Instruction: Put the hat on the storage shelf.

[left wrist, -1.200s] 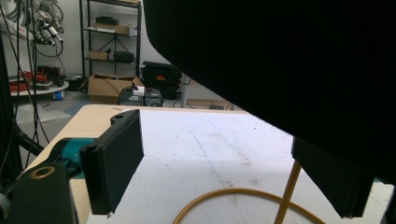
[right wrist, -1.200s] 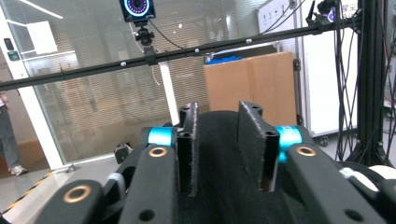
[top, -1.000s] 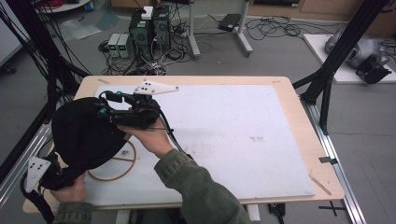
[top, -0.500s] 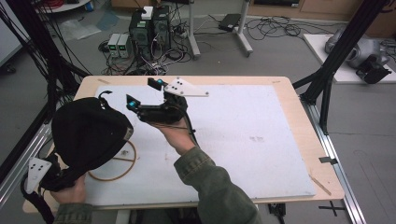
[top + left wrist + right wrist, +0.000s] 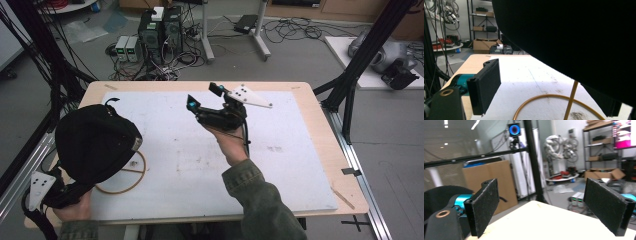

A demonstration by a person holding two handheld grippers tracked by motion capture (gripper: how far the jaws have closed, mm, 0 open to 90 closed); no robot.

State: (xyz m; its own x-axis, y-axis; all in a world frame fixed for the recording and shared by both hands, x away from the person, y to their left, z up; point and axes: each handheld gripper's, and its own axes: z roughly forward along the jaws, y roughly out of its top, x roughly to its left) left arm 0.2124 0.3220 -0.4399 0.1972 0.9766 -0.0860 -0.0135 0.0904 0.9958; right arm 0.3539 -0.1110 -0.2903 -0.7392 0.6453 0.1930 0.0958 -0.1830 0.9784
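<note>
Black knitted fabric, apparently a beanie-style hat (image 5: 95, 142), sits at the left end of the bench (image 5: 320, 150), draped over a brass-coloured wire stand (image 5: 131, 176) whose ring base rests on the white bench surface. All positions below are taken from that hat.

Left claw (image 5: 65, 192): directly below the hat's near edge, at the bench's front-left corner. In the left gripper view the hat (image 5: 579, 37) hangs over the claw; one pad (image 5: 485, 87) stands clear of the fabric while the other is partly hidden under it. The jaws look spread, but whether they pinch the hat's edge cannot be told.

Right claw (image 5: 202, 100): well to the right of the hat, raised above the bench's middle, palm upward. One second ago it was at the hat's upper right side, touching or just beside it; half a second ago it had drawn a short way off; now it is well apart. Its jaws stand wide and empty, as the right gripper view confirms, with both pads (image 5: 484, 206) separated and nothing between them.

Assessment: the right hand's withdrawal suggests its part in setting the hat on the stand is finished. Hat appears seated, and the stand's upright (image 5: 570, 100) is visible beneath it. Remaining concern is the left claw's release without dragging the fabric off.
</note>
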